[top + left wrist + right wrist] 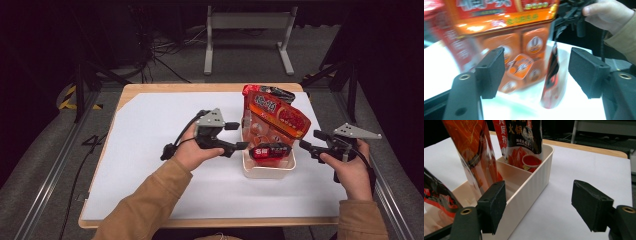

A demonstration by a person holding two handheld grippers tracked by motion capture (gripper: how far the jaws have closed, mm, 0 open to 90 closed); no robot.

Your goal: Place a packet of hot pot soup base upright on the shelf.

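A cream plastic bin (268, 171) with dividers stands right of the table's middle. It holds a large orange-red snack bag (277, 120) upright, a small dark red packet (270, 151) at the front and a black-red packet (272, 91) at the back. My left gripper (239, 136) is at the bin's left side, open, with the orange bag (506, 32) and a slim red packet (551, 77) just beyond its jaws (536, 72). At the bin's right side my right gripper (311, 139) stands open beside the bin wall (534, 185), nothing between its jaws (539, 205).
A white sheet (150, 150) covers the wooden table (200, 88), with free room left of the bin and in front of it. A grey metal stand (247, 25) and cables lie on the floor behind the table.
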